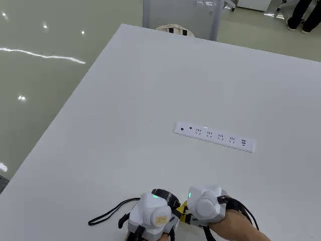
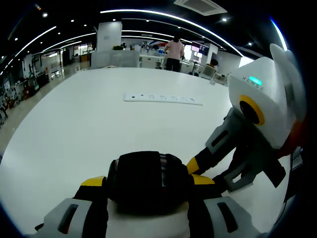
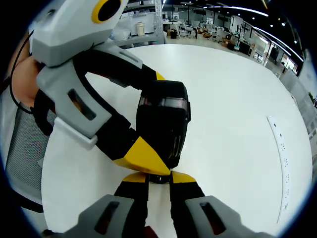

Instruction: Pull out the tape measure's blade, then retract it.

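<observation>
left gripper (image 2: 148, 181), in its own view, is clamped on the black tape measure (image 2: 148, 171), one yellow-tipped jaw on each side of the case. right gripper (image 2: 205, 172) reaches in from the right and its tips meet the case's side. hold this clamp firm and the hand low, so the case cannot twist once the pull begins.

right gripper view: its own jaws are drawn close on a small dark piece at the case's lower edge. that is probably the blade's end hook, though it is too small to be sure, and no blade is out. check the pinch sits squarely on the hook, then draw straight away from the slot, level and steady, so the blade neither kinks nor slips free.

head view: both grippers sit together at the near edge of the white table (image 1: 150, 100), the tape measure between them, its strap (image 1: 108, 215) trailing left. a power strip (image 1: 214, 136) lies well apart, so there is room to pull to the right.
</observation>
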Demonstrator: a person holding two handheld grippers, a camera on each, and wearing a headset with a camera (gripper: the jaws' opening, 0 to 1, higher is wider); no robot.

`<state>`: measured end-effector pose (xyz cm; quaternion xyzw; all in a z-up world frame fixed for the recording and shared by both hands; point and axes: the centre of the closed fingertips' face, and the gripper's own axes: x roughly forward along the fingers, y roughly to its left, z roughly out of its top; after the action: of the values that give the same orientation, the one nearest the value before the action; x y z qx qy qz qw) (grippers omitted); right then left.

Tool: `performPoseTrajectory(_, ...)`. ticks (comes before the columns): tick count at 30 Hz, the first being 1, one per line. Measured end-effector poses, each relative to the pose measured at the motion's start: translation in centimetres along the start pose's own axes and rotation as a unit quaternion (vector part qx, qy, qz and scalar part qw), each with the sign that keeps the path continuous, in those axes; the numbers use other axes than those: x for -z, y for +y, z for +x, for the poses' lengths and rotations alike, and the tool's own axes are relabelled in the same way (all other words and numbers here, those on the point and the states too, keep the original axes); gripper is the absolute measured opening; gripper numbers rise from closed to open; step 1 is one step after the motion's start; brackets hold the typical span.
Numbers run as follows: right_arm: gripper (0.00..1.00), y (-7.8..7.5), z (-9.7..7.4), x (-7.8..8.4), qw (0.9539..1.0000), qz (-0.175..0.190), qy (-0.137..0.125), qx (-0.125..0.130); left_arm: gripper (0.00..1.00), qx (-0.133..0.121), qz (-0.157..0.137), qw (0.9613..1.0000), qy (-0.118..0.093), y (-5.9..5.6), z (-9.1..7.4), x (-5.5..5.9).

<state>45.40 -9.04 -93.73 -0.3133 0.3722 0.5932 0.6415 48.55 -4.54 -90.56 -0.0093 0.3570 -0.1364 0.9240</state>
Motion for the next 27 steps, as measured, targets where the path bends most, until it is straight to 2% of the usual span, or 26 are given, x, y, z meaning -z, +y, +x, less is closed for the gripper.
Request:
performPoseTrajectory(2, 0.16, 0.01, -0.01, 0.00, 1.0000, -0.003, 0.001, 0.002, 0.63, 0.001, 0.000, 1.0000, 0.000, 0.01, 0.03, 0.01)
performPoseTrajectory(3, 0.16, -0.03, 0.03, -0.05, 0.9999, -0.016, 0.002, 0.003, 0.63, 0.001, 0.000, 1.0000, 0.001, 0.01, 0.03, 0.02)
performPoseTrajectory(15, 0.21, -0.39, -0.12, 0.29, 0.9998, -0.005, 0.006, 0.016, 0.64, 0.006, 0.002, 1.0000, -0.001, 0.09, 0.07, -0.02)
performPoseTrajectory(17, 0.21, -0.43, -0.15, 0.35, 0.9998, -0.003, 0.007, 0.016, 0.65, 0.008, 0.010, 0.9999, -0.002, 0.04, -0.04, -0.17)
performPoseTrajectory(27, 0.22, -0.47, -0.43, 0.12, 0.9996, 0.010, -0.001, 0.025, 0.66, 0.017, 0.007, 0.9998, -0.001, -0.07, -0.13, 0.20)
